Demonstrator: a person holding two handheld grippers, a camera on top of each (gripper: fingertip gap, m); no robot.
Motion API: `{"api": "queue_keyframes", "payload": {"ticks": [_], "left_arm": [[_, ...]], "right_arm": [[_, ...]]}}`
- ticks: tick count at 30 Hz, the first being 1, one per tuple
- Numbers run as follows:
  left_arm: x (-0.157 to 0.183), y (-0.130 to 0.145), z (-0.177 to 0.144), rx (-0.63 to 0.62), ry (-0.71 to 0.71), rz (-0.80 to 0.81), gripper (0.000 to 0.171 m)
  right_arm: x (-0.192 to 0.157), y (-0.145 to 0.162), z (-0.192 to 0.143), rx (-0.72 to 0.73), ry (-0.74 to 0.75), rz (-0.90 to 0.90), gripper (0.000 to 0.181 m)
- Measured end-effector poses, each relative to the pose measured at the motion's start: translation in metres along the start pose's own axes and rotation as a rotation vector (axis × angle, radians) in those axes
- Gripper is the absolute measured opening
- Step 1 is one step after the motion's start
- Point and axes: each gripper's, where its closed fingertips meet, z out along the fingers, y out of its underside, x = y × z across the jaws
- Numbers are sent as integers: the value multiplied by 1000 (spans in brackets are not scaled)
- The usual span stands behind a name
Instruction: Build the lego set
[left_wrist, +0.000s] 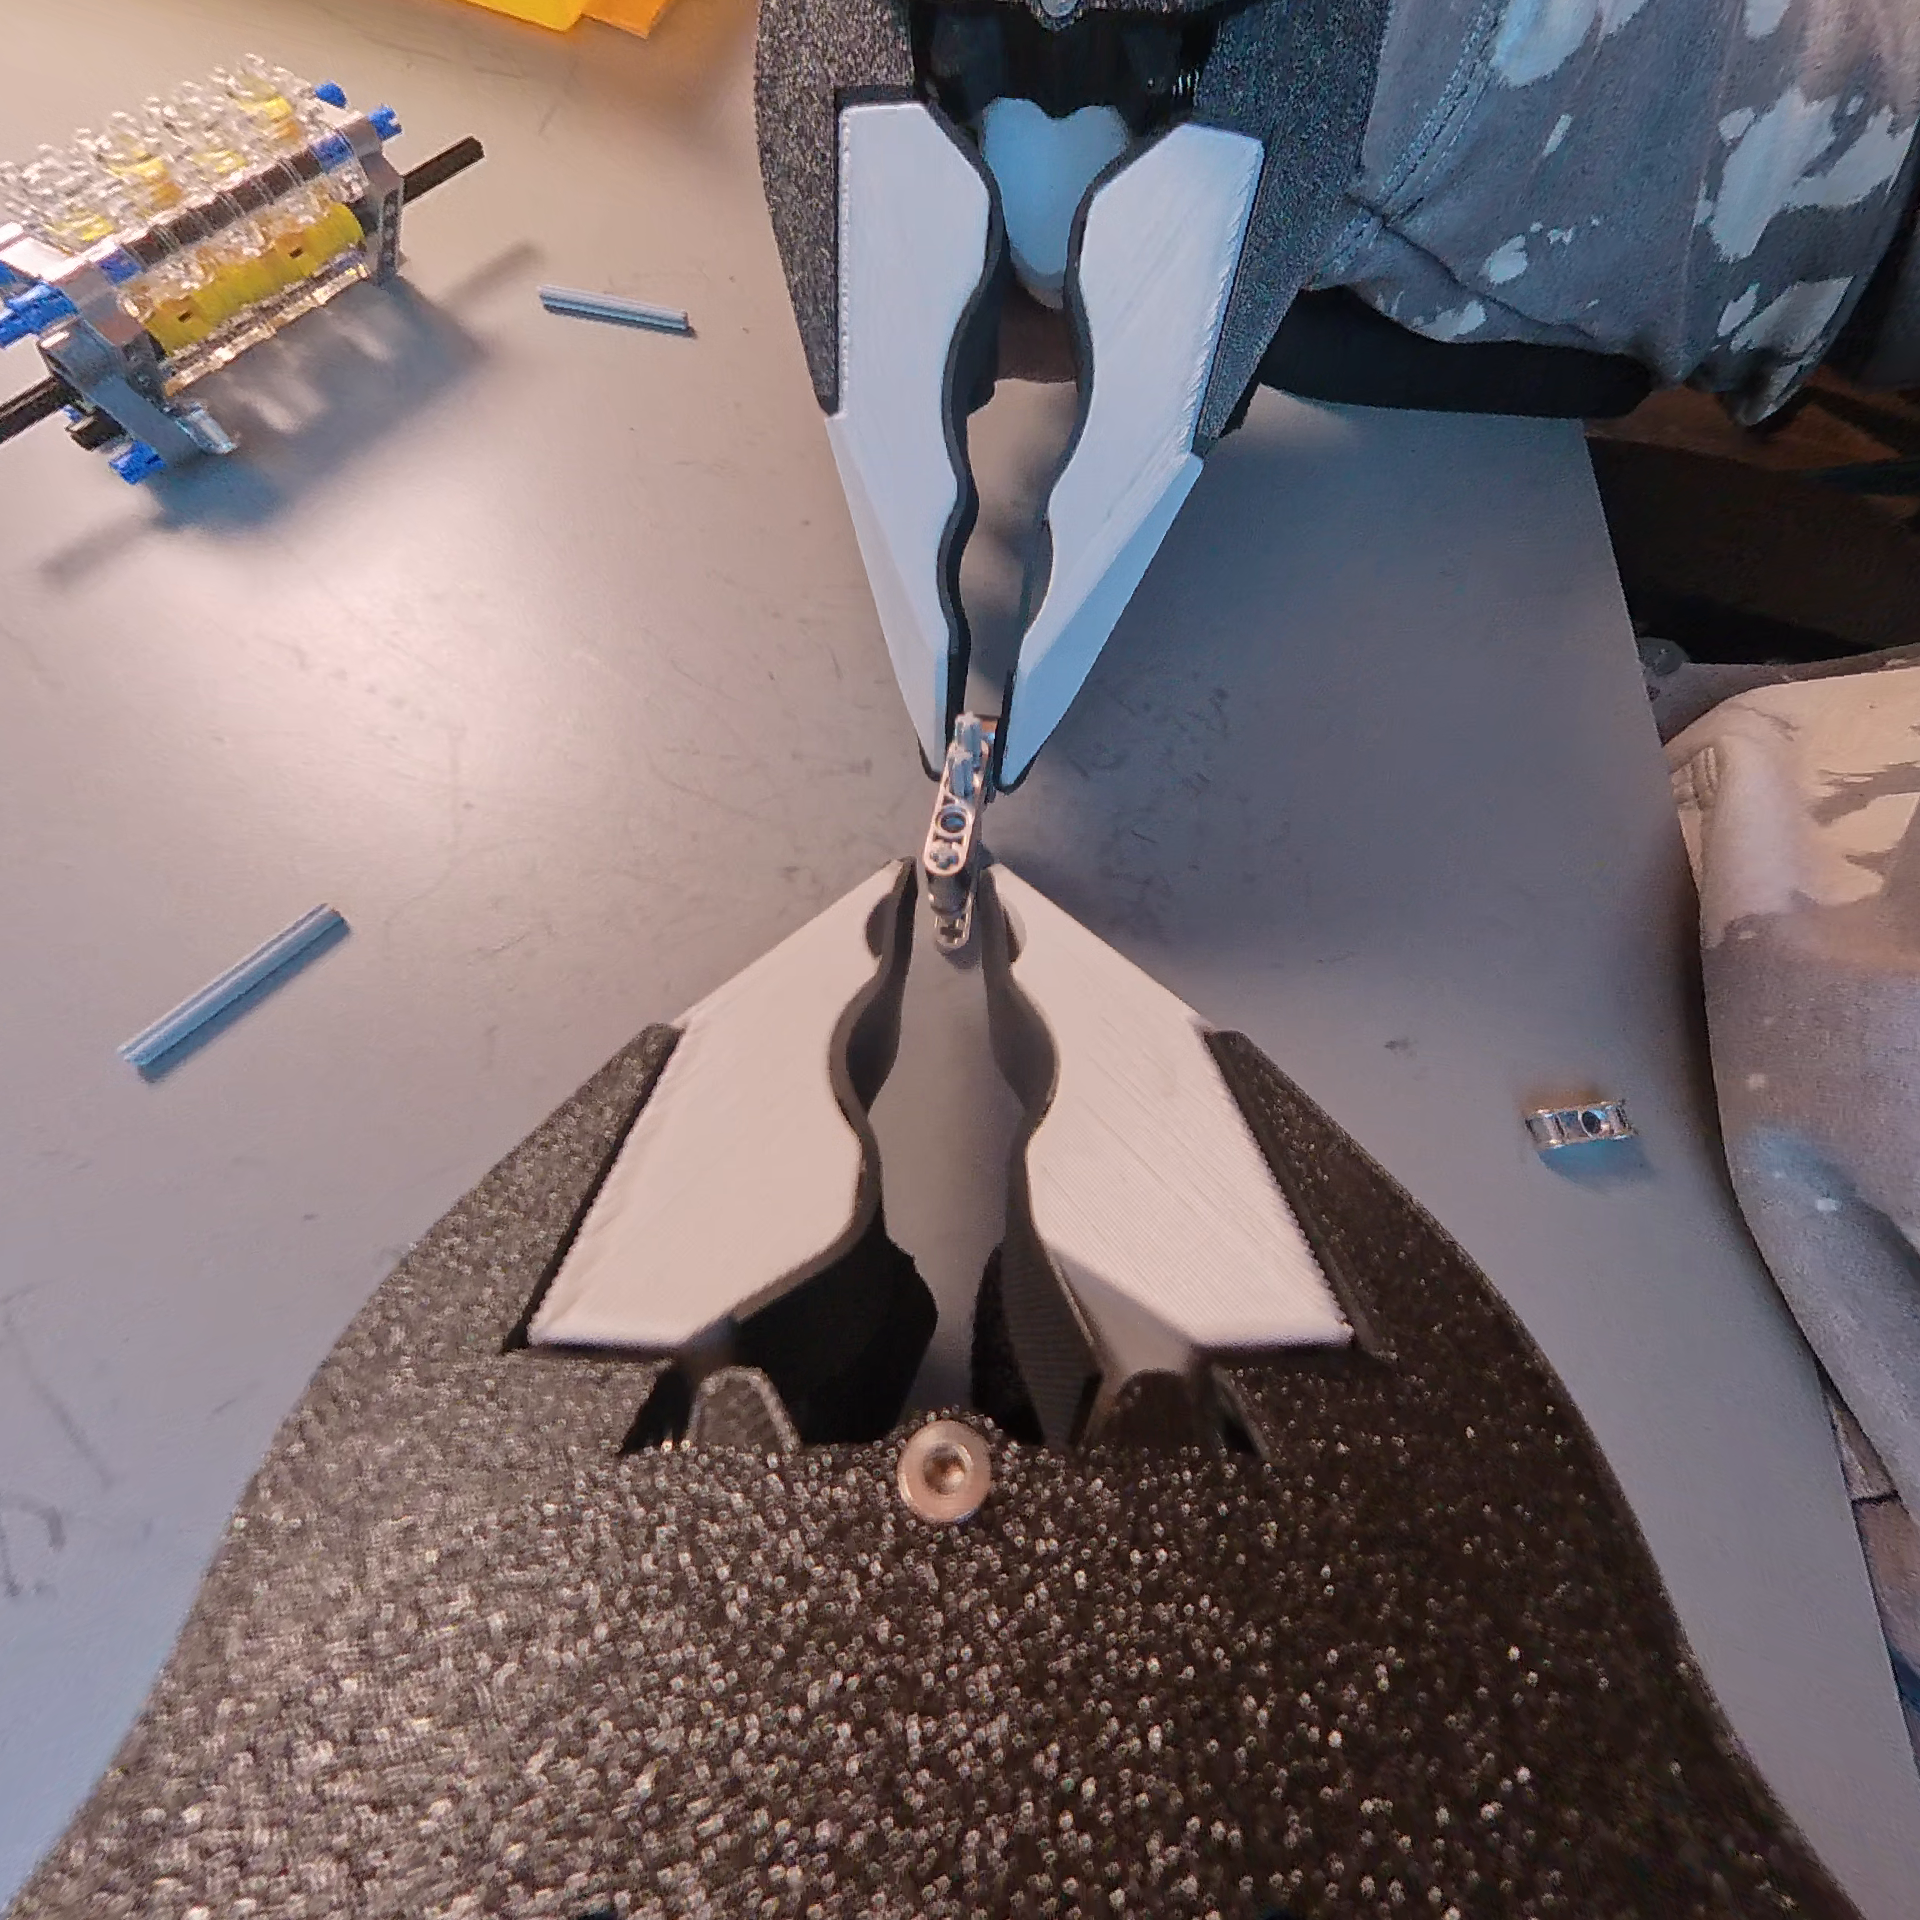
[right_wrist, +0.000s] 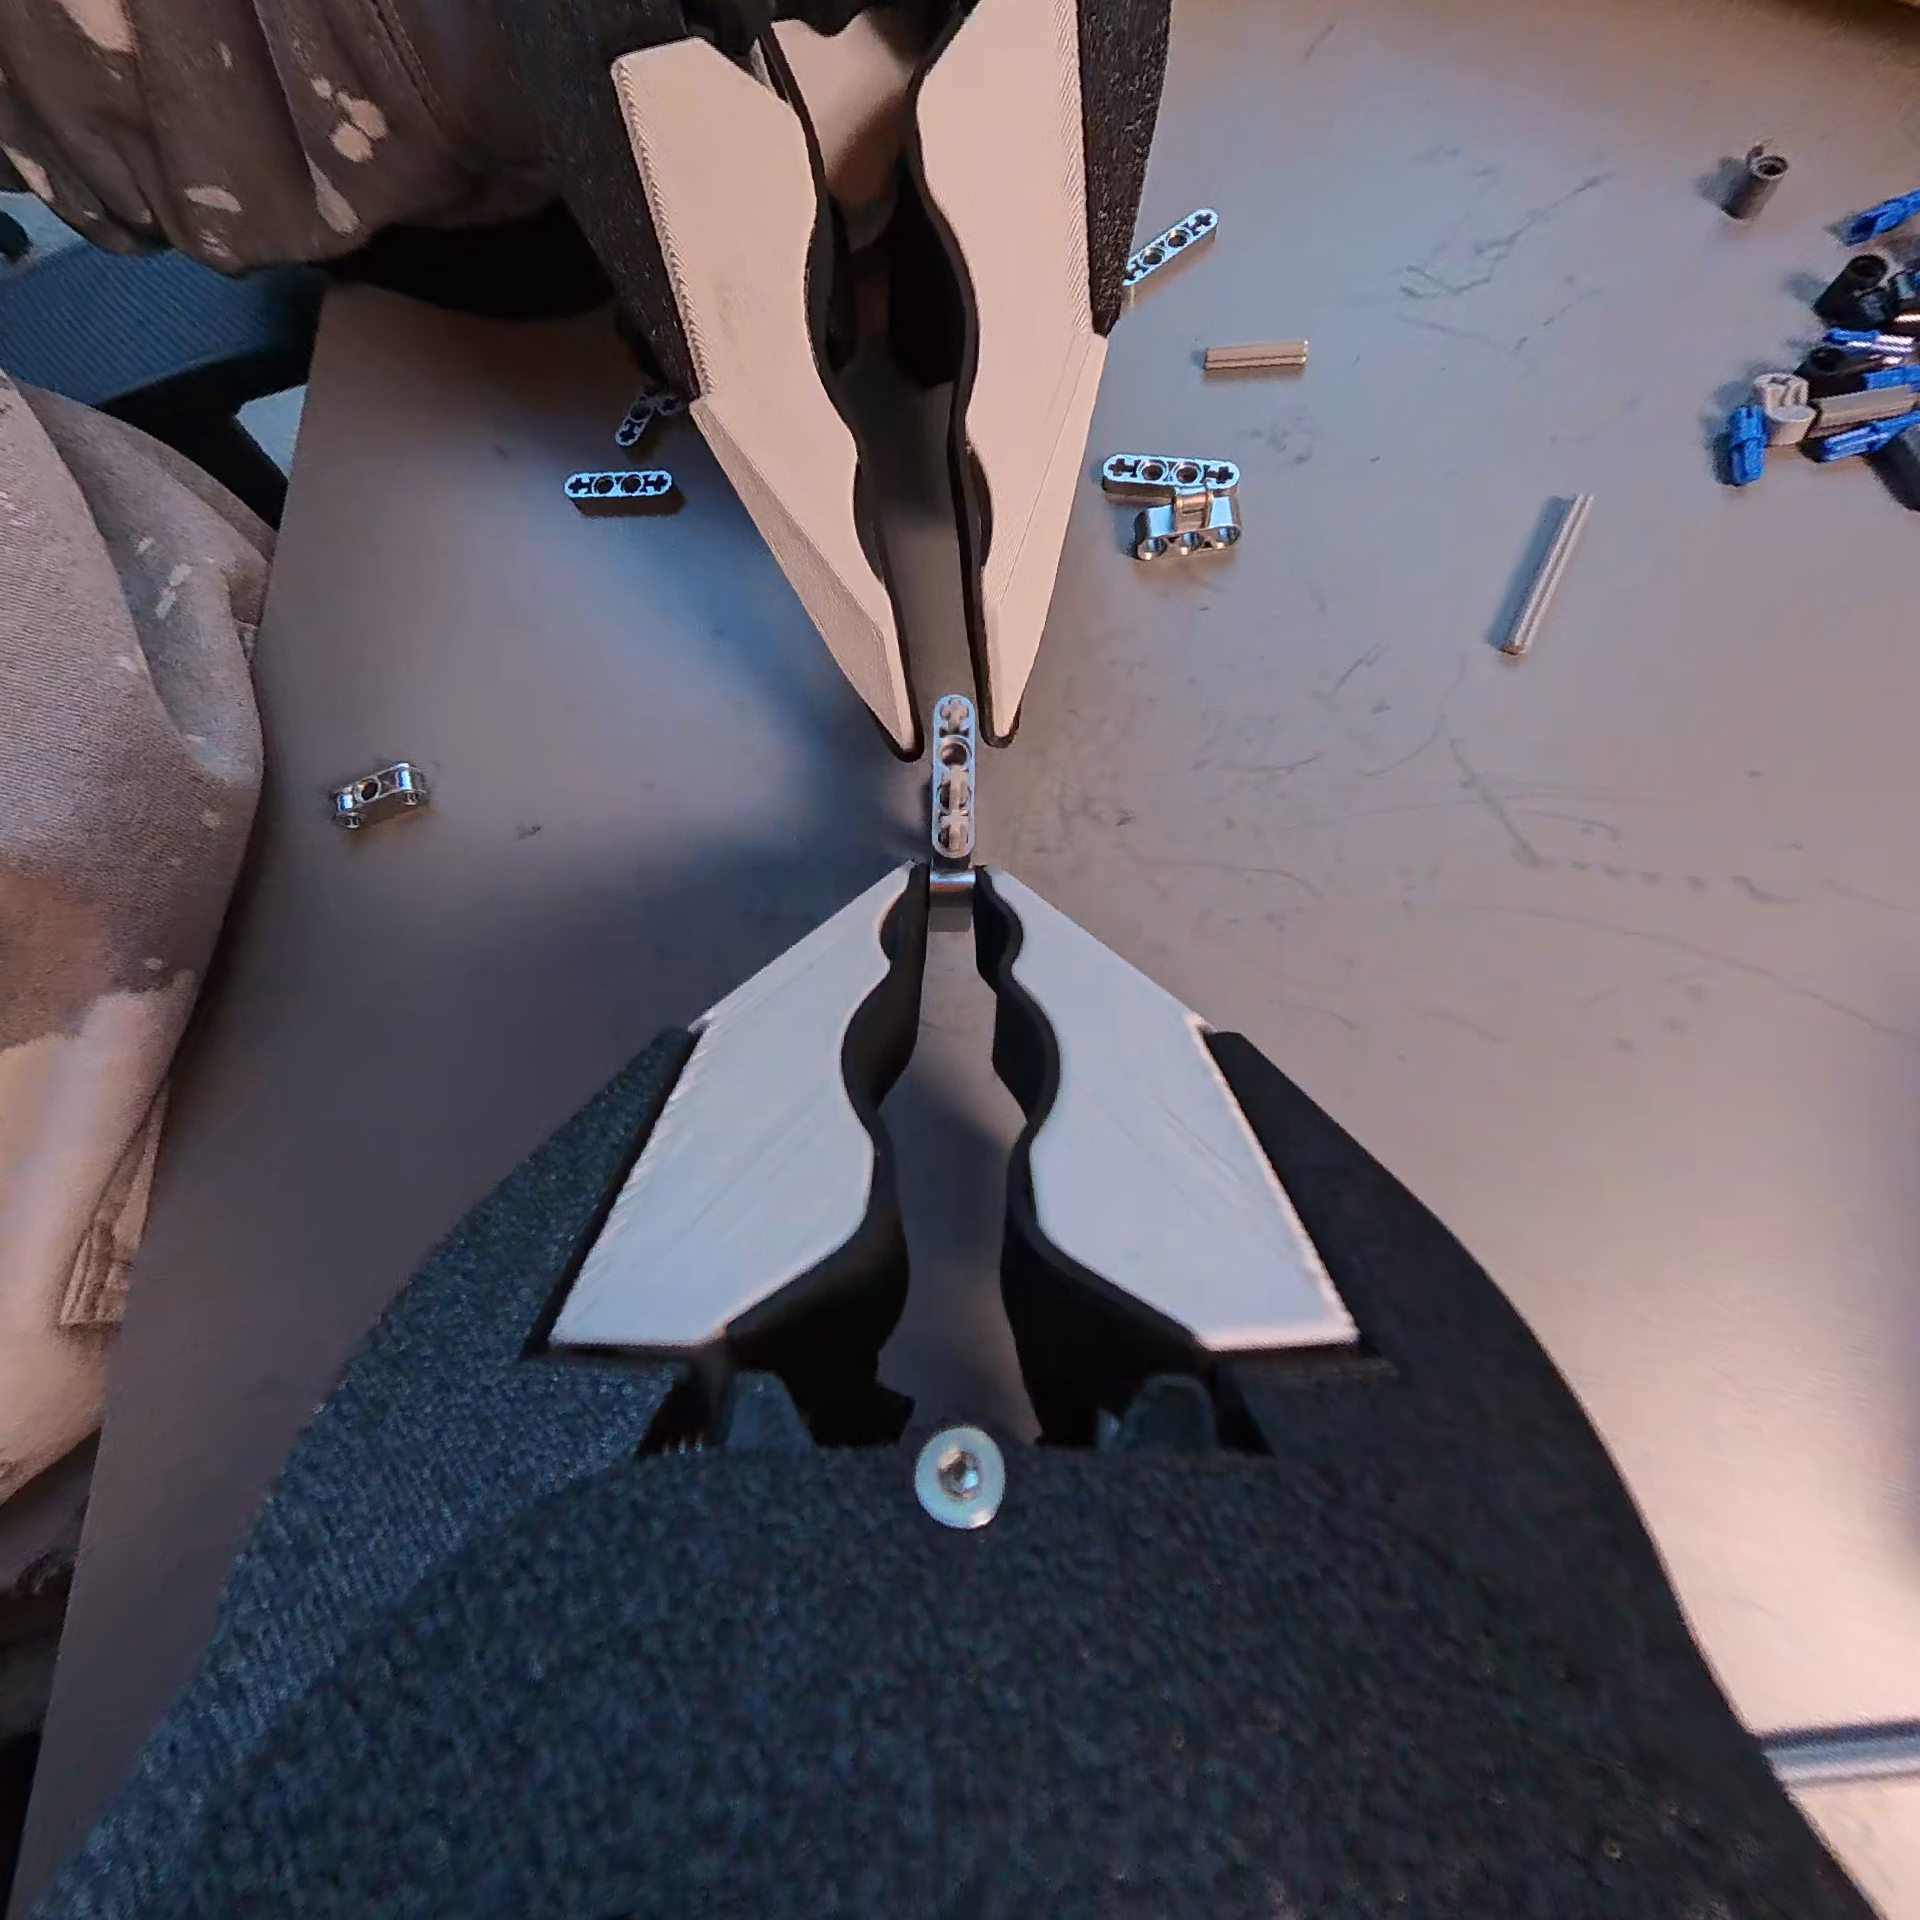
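Left wrist view shows the left tongs (left_wrist: 951, 883) and right tongs (left_wrist: 975, 769) tip to tip above the counter (left_wrist: 520, 675), both clenched on one small grey beam assembly (left_wrist: 954, 831). With so little held at either end, any twist or uneven pull could pop it loose.

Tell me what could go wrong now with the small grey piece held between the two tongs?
The left tongs and right tongs pinch the thin grey plastic holed beam only at their tips, so it may twist or slip out.
The tips stand almost nose to nose; pushing closer may make them collide.
If dropped, it could get lost among similar loose grey beams on the grey table.
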Motion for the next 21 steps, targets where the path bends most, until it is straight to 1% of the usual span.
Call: {"api": "queue_keyframes", "payload": {"ticks": [3, 21], "left_arm": [[0, 0, 2, -5, -12, 14, 7], [-1, 3, 3, -15, -5, -21, 6]], "right_arm": [[0, 0, 1, -2, 5, -6, 6], [3, -1, 2, 21, 26, -19, 6]]}}
